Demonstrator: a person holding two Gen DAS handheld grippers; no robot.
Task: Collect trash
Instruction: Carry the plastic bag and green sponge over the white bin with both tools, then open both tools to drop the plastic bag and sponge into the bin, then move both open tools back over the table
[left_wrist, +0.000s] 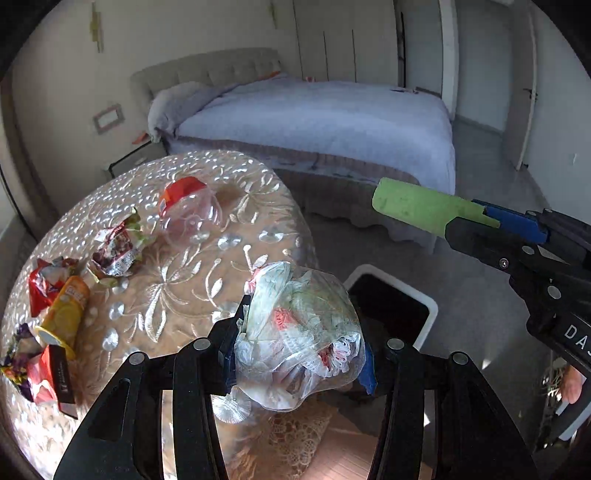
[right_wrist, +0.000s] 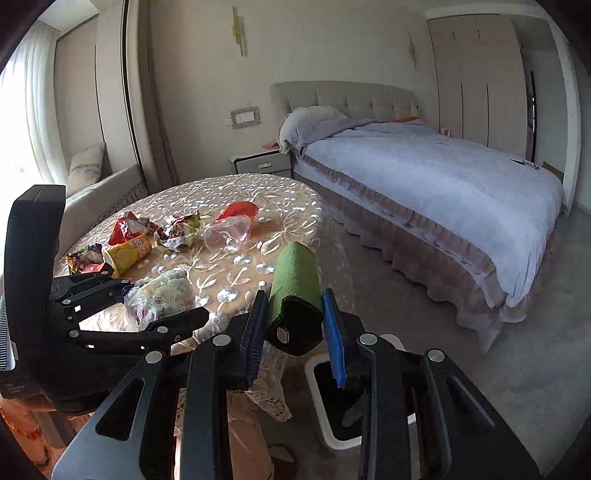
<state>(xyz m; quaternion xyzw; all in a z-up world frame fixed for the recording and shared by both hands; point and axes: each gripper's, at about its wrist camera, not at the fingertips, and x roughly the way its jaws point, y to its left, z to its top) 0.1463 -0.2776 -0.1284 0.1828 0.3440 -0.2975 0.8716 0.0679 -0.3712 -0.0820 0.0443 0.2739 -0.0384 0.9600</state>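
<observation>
My left gripper (left_wrist: 301, 354) is shut on a crumpled clear plastic bag (left_wrist: 299, 332) and holds it over the near edge of the round table (left_wrist: 207, 280); the bag also shows in the right wrist view (right_wrist: 162, 295). My right gripper (right_wrist: 295, 325) is shut on a green tube with a black cap (right_wrist: 293, 288), which also shows in the left wrist view (left_wrist: 424, 206). A white bin with a black liner (left_wrist: 399, 302) stands on the floor below, and shows in the right wrist view (right_wrist: 332, 387). On the table lie a clear bottle with a red label (left_wrist: 188, 210), crumpled wrappers (left_wrist: 118, 247) and a yellow cup (left_wrist: 66, 314).
A bed with a lilac cover (right_wrist: 424, 184) fills the right side of the room. A nightstand (right_wrist: 258, 162) stands by its head. A window seat with a cushion (right_wrist: 92, 173) is at the left. Grey floor (right_wrist: 517, 350) lies between table and bed.
</observation>
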